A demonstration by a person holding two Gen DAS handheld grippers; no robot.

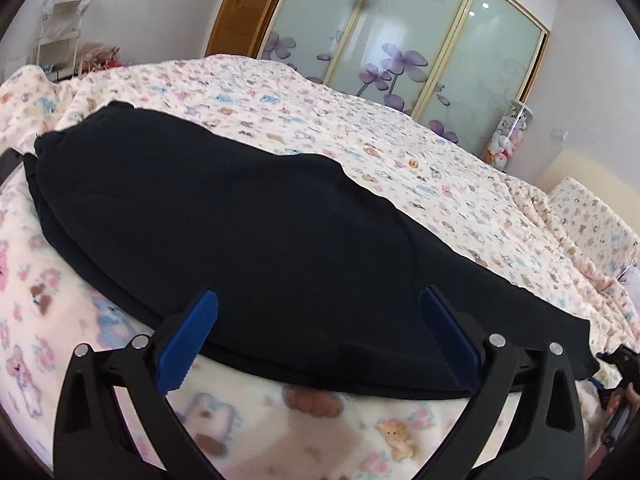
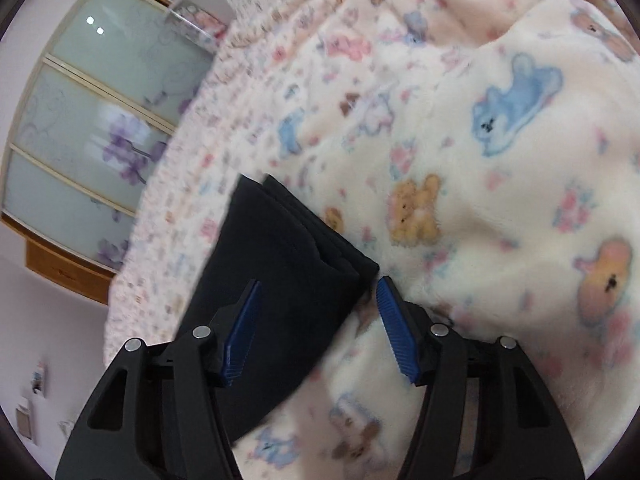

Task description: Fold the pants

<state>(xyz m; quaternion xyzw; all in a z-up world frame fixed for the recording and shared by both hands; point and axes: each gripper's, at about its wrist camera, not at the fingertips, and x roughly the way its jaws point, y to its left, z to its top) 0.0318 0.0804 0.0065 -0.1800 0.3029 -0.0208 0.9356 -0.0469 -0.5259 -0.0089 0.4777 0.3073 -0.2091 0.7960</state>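
both tools, left tool [image 1: 320,300] and right tool [image 2: 318,284], gape over dark pants [image 1: 224,220] on the blanket [image 1: 280,92].

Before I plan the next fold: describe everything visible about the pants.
The pants are black, of soft matte fabric, lying flat and already doubled in layers on the bear-print blanket. Their near edge lies between the open left gripper fingers. One stacked corner sits between the open right gripper fingers. Neither grips them.

Dark navy pants [image 1: 224,216] lie flat on the bedspread [image 1: 360,128], folded lengthwise, layered edges stacked.
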